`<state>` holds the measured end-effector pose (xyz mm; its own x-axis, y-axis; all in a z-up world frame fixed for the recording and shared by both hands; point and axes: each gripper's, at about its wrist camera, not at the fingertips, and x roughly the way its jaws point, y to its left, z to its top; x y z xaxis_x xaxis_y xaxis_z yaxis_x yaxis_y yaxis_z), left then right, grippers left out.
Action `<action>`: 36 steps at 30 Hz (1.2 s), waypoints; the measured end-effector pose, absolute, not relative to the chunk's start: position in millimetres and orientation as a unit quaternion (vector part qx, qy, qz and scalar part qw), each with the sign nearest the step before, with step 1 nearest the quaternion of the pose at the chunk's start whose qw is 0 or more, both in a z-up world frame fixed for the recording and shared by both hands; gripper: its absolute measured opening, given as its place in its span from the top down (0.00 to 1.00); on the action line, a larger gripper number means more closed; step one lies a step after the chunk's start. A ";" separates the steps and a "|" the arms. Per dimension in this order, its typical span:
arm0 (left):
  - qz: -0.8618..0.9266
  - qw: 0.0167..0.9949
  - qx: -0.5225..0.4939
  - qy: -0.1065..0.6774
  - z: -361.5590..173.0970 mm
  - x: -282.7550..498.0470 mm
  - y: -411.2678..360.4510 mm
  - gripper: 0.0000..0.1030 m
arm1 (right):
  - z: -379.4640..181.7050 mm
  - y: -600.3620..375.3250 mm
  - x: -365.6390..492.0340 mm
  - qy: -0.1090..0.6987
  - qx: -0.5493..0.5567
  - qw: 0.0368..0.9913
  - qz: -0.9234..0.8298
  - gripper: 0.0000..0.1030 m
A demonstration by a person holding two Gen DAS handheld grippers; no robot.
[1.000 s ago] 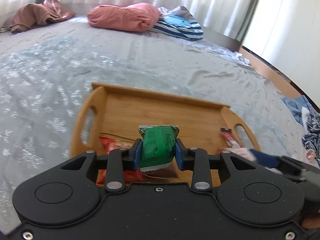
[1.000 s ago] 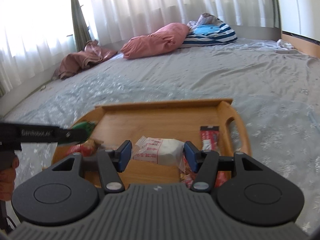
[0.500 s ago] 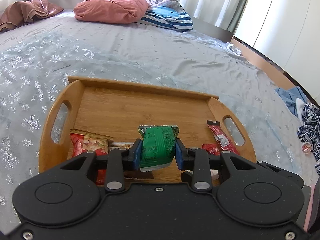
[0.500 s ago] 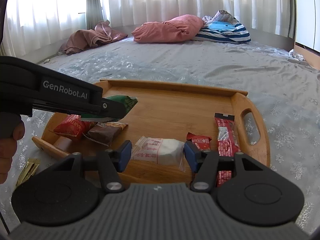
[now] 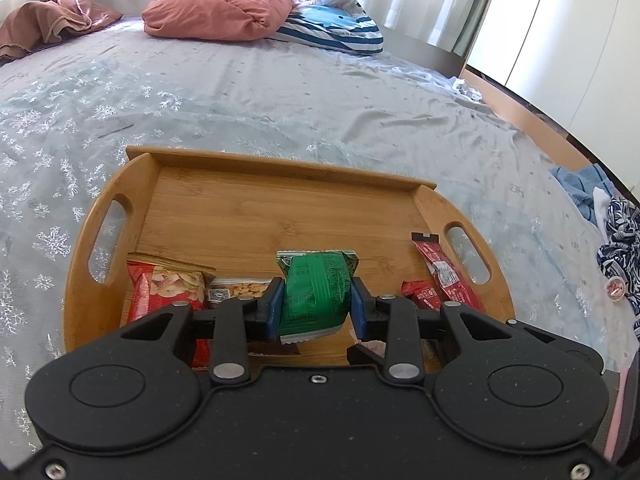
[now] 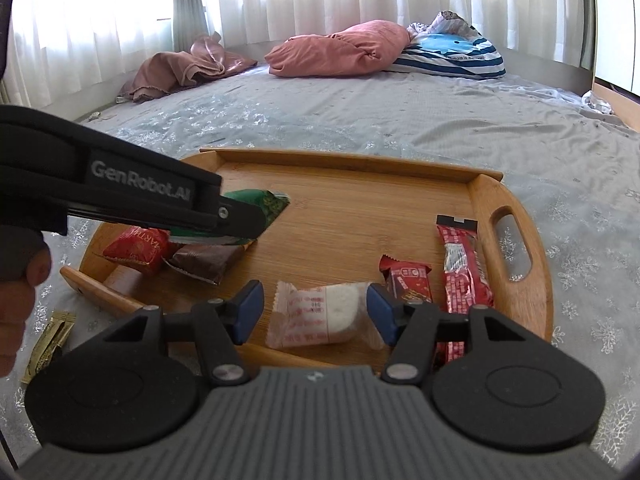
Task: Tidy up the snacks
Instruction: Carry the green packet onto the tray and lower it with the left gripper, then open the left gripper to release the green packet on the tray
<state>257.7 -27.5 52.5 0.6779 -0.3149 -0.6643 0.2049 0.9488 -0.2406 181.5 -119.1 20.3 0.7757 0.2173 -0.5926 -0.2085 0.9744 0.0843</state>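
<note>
1. Holding one green snack packet [image 5: 314, 295], the left hand-held gripper [image 5: 316, 307] has its blue pads pressed on both sides of it, jaws nearly closed, above the near middle of the tray
2. One wooden tray [image 5: 280, 200] with two cut-out handles lies on the bed [image 5: 280, 92], which has a grey snowflake cover
3. The right hand-held gripper [image 6: 316, 310] has its jaws opening; one white wrapped cake [image 6: 324, 316] lies between the pads on the tray's near edge, and the left pad stands clear of it, while the right pad is just beside its end
4. Snacks lying on the tray, counted across both views: one red nut bag [image 5: 166, 286] at the near left, one brown packet [image 6: 204, 262] beside it, one small red packet [image 6: 406, 280], one long red stick packet [image 6: 460, 268] by the right handle, and the white cake; that makes five, with the green packet a sixth held above them
5. One gold sachet [image 6: 48, 344] lies on the bed off the tray, near its left corner
6. At the far side of the bed: one pink pillow [image 5: 220, 16], one blue-striped pillow [image 5: 332, 28] touching it, and one brown bundle of cloth [image 5: 48, 28] well apart to the left
7. A person's hand [image 6: 18, 304] shows at the left edge of the right wrist view, behind the left hand-held gripper
</note>
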 end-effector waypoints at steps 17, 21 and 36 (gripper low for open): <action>-0.133 0.910 -0.040 0.391 35.3 266.3 -54.9 0.69 | 45.3 -137.9 132.5 0.278 -0.031 0.953 0.119 0.27; -0.127 0.909 -0.031 0.396 31.1 266.9 -59.2 0.69 | 48.1 -143.3 126.3 0.272 -0.032 0.955 0.113 0.26; -0.119 0.907 -0.021 0.404 23.5 268.3 -64.2 0.69 | 48.2 -164.4 118.4 0.276 -0.008 0.957 0.091 0.26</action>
